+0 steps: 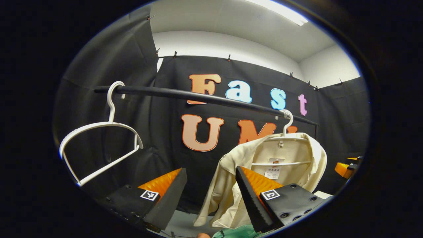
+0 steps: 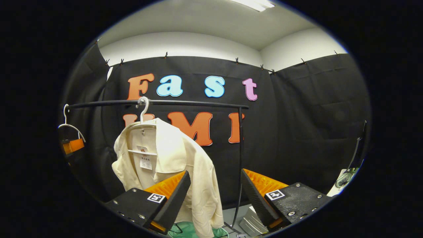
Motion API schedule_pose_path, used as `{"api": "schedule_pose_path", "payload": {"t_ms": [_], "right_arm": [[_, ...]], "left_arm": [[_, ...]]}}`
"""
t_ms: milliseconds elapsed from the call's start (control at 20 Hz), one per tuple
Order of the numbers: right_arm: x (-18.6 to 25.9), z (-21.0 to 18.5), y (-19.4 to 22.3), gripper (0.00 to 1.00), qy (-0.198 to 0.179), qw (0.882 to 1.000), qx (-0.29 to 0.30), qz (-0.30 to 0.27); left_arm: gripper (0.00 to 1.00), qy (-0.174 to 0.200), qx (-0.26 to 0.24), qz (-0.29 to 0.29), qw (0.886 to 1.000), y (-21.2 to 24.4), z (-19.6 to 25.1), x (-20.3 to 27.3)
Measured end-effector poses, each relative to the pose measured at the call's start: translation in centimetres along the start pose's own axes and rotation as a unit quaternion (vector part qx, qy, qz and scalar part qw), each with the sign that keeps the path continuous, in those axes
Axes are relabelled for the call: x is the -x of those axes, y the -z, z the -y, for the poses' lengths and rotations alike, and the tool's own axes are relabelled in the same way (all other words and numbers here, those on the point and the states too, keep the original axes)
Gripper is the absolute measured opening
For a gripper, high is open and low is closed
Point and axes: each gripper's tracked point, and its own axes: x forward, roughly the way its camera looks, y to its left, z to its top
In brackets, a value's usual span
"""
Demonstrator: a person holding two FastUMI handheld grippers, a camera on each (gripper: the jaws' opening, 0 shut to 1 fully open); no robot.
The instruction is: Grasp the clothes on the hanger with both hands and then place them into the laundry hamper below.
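Rail: a dark round bar (image 1: pixel 211 97) runs across in front of the black cloth wall, carried at one end by a thin upright post (image 2: pixel 240 148).
Jacket: a cream, soft-looking jacket (image 2: pixel 185 158) hangs on the rail from a white hanger (image 1: pixel 287 123), collar open, one sleeve drooping; in the left gripper view its lower half sits behind that tool's finger.
Label: a small white tag (image 2: pixel 145 162) with an orange patch inside the collar; the print is too small to read.
Empty hanger: a white plastic hanger (image 1: pixel 99 145) hangs bare at the far end of the rail, well apart from the jacket.
Hamper: a green rim (image 2: pixel 185 229) shows just under the jacket hem, cut off at the bottom edge, material hard to tell.
Left tool: (image 1: pixel 211 195) fingers spread wide, holding nothing, short of the jacket; ribbed wedge pads, square markers on the housings.
Right tool: (image 2: pixel 214 195) likewise parted and bare, jacket hem behind its left finger.
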Motion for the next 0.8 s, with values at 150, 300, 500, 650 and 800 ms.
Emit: {"api": "schedule_pose_path", "payload": {"t_ms": [150,300,500,650,800], "right_arm": [[-0.4,-0.8,0.1,0.94,-0.001,1.000,0.007,0.005],[-1.2,-3.7,1.3,0.95,-0.019,1.000,0.002,-0.006],[-1.7,-8.0,3.7,0.94,-0.059,0.997,-0.032,-0.030],[-2.5,-9.8,4.6,0.93,-0.078,0.996,-0.037,-0.034],[-3.9,-11.4,5.3,0.87,-0.093,0.994,-0.036,-0.035]], "left_arm": [[0.96,0.008,-0.019,0.005,1.000,0.1,0.4,-0.3],[0.96,0.014,-0.014,0.001,1.000,1.3,0.9,-0.9],[0.96,0.061,0.013,0.001,0.998,2.9,3.6,-1.7],[0.93,0.082,-0.012,-0.002,0.997,4.7,5.7,-3.0],[1.00,0.094,-0.023,-0.023,0.995,7.2,7.3,-4.6]]}}
